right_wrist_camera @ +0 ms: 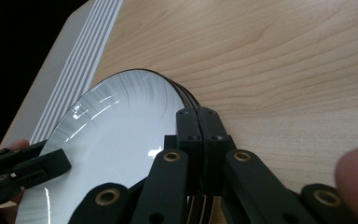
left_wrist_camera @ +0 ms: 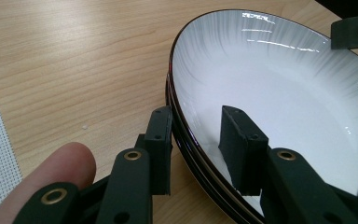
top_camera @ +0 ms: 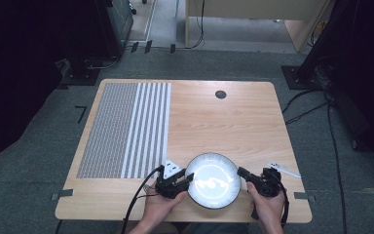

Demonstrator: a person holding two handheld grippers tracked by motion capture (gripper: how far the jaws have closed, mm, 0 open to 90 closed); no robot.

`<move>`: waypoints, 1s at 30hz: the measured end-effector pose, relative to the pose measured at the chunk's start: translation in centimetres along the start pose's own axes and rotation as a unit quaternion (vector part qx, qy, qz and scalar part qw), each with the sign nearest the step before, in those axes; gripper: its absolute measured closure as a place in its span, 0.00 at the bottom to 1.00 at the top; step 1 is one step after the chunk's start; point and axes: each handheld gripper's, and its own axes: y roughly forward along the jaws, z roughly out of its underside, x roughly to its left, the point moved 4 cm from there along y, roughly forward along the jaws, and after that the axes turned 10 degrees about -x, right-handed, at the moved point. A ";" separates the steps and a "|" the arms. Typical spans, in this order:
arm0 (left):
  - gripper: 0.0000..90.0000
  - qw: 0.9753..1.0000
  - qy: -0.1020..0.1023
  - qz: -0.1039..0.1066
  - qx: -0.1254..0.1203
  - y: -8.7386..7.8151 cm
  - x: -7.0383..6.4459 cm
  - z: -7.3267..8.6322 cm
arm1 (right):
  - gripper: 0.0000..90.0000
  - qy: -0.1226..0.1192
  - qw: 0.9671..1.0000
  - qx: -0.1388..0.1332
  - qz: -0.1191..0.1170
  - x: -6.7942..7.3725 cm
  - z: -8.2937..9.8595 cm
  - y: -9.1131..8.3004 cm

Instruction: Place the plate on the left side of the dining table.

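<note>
White plate point(top_camera: 213, 179) sits at table point(top_camera: 233, 122) near edge between both grippers: left gripper point(top_camera: 179, 181) open, jaws straddling its left rim; right gripper point(top_camera: 246, 174) clamped on right rim.

A round white plate with a dark rim point(top_camera: 213, 179) lies on the light wooden table point(top_camera: 233, 122) between the two black grippers. The left gripper point(top_camera: 182, 181) meets its left rim; the right gripper point(top_camera: 241, 172) touches its right rim. A striped grey-and-white mat point(top_camera: 126, 129) lies beyond the left fingers.
</note>
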 end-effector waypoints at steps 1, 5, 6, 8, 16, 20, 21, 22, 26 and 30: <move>0.72 1.000 -0.001 0.001 0.000 0.0 0.0 0.0 | 1.00 0.005 1.000 0.000 -0.003 -0.1 0.0 0.0; 0.71 1.000 -0.004 0.005 -0.001 0.0 0.1 -0.1 | 1.00 0.025 1.000 0.002 -0.012 -0.3 0.0 0.0; 0.71 1.000 -0.004 0.005 -0.001 0.0 0.1 -0.1 | 1.00 0.025 1.000 0.002 -0.012 -0.3 0.0 0.0; 0.71 1.000 -0.005 0.007 -0.002 -0.1 0.1 -0.1 | 1.00 0.029 0.999 0.004 -0.016 -0.3 0.1 0.0; 0.71 1.000 -0.010 0.012 -0.003 -0.2 0.1 -0.2 | 0.99 0.022 1.000 0.003 -0.015 0.0 0.3 0.1; 0.71 1.000 -0.018 0.017 0.000 -0.3 0.2 -0.3 | 0.99 0.002 1.000 0.007 -0.009 0.3 0.5 0.3; 0.71 1.000 -0.021 0.020 0.001 -0.3 0.3 -0.3 | 0.99 -0.003 1.000 0.007 -0.007 0.4 0.6 0.3; 0.71 1.000 -0.022 0.021 0.002 -0.4 0.3 -0.3 | 0.99 -0.010 1.000 0.006 -0.003 0.5 0.7 0.4; 0.71 1.000 -0.023 0.020 0.002 -0.4 0.4 -0.4 | 0.98 -0.023 1.000 0.011 -0.002 0.7 0.9 0.4; 0.70 0.999 -0.027 0.022 0.001 -0.4 0.4 -0.4 | 0.95 -0.034 0.999 0.025 -0.002 0.9 1.3 0.6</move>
